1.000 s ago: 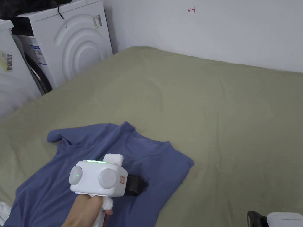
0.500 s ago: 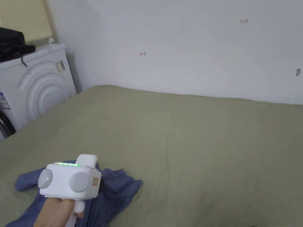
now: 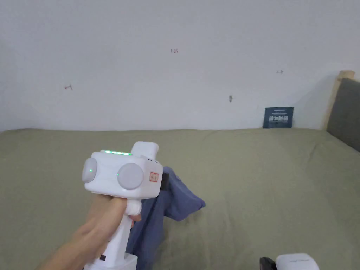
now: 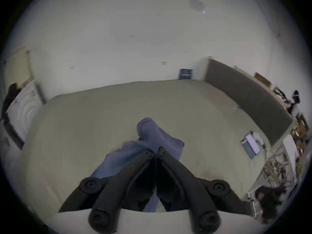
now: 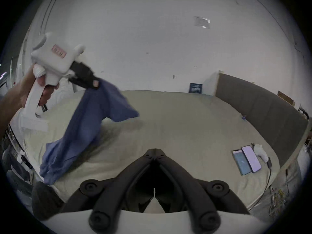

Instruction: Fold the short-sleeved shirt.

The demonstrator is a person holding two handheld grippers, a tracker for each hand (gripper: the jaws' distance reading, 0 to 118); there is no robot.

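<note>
Above the olive-green bed [image 3: 267, 175], the left tool [image 4: 155, 153] is raised in a hand [image 3: 102, 225], its jaws clenched on a bunch of the blue short-sleeved shirt [image 5: 87, 119]. The shirt hangs from that grip in a long drape, one loose part flaring out to the right, while its lower end lies crumpled on the sheet near the bed's near edge. In the left gripper view the cloth spills out on both sides of the closed tips. The right tool [image 5: 154, 154] is low and to the right, well apart from the shirt, its jaws pressed together with nothing between them. Two phones [image 5: 246, 161] lie side by side on the bed near a grey headboard [image 5: 261, 102]. A small dark card [image 3: 278, 117] leans at the white wall [image 3: 175, 70].
</note>
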